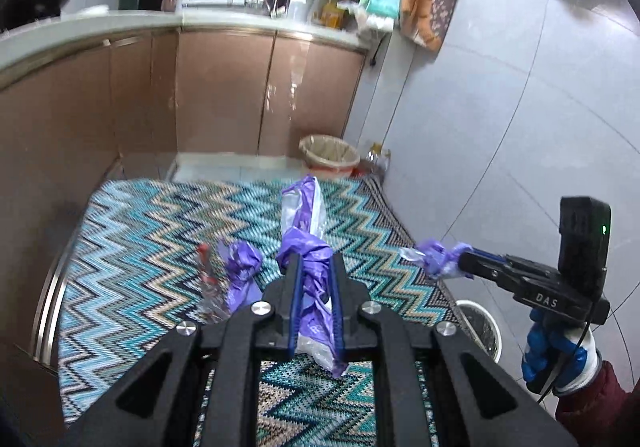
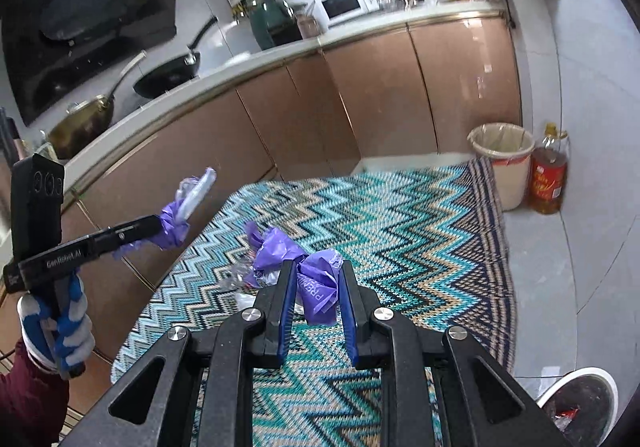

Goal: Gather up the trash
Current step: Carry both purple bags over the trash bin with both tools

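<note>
Between the blue pads of the left gripper (image 1: 316,279) a twisted purple wrapper (image 1: 310,247) is pinched tight, its clear end standing up past the tips, while the right gripper (image 2: 318,281) is clamped on a second crumpled purple wrapper (image 2: 320,279). Both pieces hang clear of the zigzag rug (image 1: 160,223). My judgement is that the step in hand is carrying them to a bin, so the grips should stay firm and the wrappers held apart so the loose tails do not snag each other. Just beyond, more purple scrap (image 1: 240,267) lies on the rug and will need another pass. Nearest the right hand is a white-rimmed bin (image 2: 576,395); a lined bin (image 2: 502,163) stands at the far edge of the rug beside an oil bottle (image 2: 548,175). Release only once directly over a rim, since light film drifts.
</note>
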`<state>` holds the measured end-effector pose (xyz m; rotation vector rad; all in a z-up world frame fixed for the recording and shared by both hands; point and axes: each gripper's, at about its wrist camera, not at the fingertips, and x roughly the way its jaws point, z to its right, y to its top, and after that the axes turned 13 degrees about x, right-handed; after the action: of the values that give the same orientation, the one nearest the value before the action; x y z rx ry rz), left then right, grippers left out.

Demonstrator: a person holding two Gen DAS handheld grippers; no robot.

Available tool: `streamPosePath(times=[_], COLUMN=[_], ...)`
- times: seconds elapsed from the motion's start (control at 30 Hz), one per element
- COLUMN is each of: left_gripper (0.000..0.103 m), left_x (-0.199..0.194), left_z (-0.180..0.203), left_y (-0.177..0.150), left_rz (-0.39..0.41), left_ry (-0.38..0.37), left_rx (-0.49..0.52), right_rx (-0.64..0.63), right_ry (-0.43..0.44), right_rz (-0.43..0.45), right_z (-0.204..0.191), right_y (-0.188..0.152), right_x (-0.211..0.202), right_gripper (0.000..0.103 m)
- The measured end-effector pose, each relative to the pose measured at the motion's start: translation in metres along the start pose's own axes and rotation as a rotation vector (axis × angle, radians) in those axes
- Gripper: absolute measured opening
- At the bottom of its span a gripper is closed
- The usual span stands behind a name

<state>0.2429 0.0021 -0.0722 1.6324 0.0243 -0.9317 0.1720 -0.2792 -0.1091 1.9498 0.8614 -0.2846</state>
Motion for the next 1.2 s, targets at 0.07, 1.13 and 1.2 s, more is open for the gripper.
streamPosePath(times=[0.07, 1.13, 1.2], left_gripper=[0.012, 0.012, 0.012], left_x=[-0.019, 0.138, 0.165], left_z=[0.004, 0.319, 0.344], left_y=[0.005, 0.006, -0.001], left_rz=[0.026, -0.243, -0.291], left_ry=[0.016, -0.408, -0.436], left_rx=[0.008, 0.368, 0.39], right_rx=[-0.002, 0.332, 0.364], right_ry=[0.005, -0.412, -0.436], right_rz=[0.033, 0.219, 0.2], right_z=[-0.002, 0.226, 0.246], right_y=[-0.001, -0.09, -0.096], right_x=[-0.02, -0.219, -0.215], right_gripper=[0.019, 0.019, 0.02])
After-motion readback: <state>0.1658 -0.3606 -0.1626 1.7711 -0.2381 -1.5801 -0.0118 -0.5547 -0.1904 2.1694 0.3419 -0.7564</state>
